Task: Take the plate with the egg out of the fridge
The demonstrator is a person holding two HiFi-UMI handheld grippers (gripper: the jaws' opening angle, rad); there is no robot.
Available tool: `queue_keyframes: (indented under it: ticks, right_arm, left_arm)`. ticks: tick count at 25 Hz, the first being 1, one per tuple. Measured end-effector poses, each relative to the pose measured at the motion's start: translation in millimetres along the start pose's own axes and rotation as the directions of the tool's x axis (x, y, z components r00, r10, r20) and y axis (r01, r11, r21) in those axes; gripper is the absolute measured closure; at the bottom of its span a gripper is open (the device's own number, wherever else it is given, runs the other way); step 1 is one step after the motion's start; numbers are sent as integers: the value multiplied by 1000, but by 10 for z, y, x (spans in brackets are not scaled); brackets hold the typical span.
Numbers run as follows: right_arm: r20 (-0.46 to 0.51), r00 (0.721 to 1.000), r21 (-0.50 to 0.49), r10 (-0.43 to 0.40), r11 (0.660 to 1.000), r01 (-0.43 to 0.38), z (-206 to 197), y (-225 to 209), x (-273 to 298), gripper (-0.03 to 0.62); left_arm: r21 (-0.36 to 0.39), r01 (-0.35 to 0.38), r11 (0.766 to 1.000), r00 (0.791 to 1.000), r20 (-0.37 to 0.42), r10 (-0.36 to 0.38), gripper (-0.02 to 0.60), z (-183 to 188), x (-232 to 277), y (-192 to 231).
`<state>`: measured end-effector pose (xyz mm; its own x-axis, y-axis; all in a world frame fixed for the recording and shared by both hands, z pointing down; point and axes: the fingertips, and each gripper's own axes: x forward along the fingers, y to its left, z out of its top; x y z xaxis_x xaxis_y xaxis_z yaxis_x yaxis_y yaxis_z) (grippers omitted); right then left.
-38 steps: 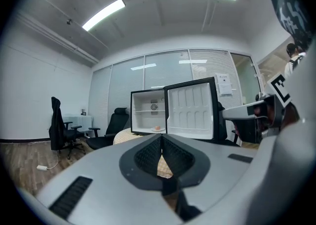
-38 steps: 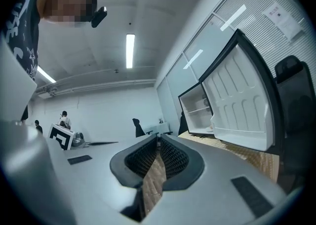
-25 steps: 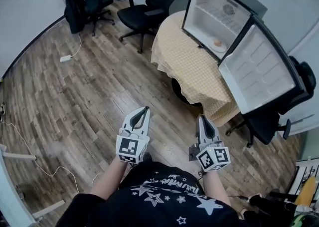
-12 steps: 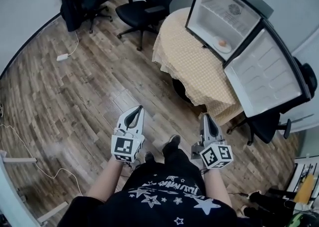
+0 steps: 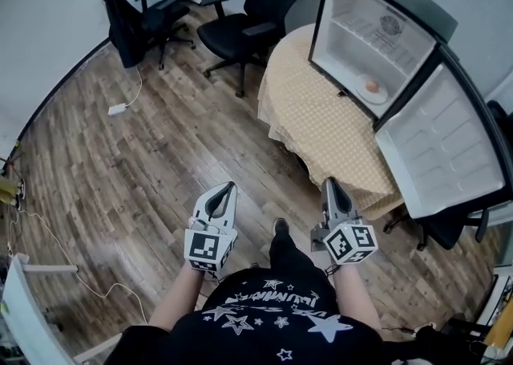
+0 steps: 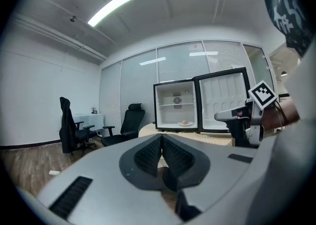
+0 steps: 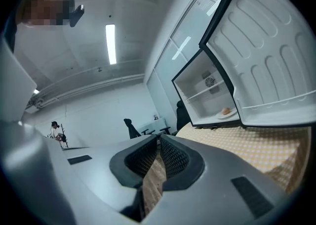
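Both tools are clenched on nothing: left tool (image 5: 229, 189) and right tool (image 5: 329, 184) point toward the open fridge (image 5: 353, 30) on the desk (image 5: 321, 127). Over the last second the person has stepped closer, but both tools are still well short of it. The plate (image 5: 373, 92), carrying what looks like the egg (image 5: 372, 84), sits untouched on the fridge floor.

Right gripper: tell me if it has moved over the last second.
Yes. The right gripper has moved forward over the floor, closing on the cloth-covered table that bears the open fridge.
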<state>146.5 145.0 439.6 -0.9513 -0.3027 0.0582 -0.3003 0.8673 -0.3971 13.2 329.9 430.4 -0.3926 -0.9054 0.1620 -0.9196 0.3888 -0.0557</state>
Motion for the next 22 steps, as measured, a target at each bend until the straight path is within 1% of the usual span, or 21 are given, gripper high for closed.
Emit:
queue_keyframes:
  ticks: [5, 12, 16, 22]
  right_arm:
    - [-12, 1000, 18, 19, 1000, -19, 113, -245, 456, 556]
    - [-9, 1000, 34, -5, 999, 5, 353, -714, 876, 556]
    - [-9, 1000, 52, -7, 999, 8, 414, -930, 1067, 556]
    - [-32, 999, 71, -1, 997, 3, 420, -1179, 1346, 556]
  left_arm:
    - [-4, -6, 1000, 1000, -16, 6, 574, 77, 496, 117]
    - [28, 37, 999, 999, -3, -36, 574, 275, 1129, -25]
    - [25, 44, 999, 999, -24, -43, 574, 277, 1397, -65]
    - [26, 35, 999, 999, -31, -34, 574, 322, 1720, -73]
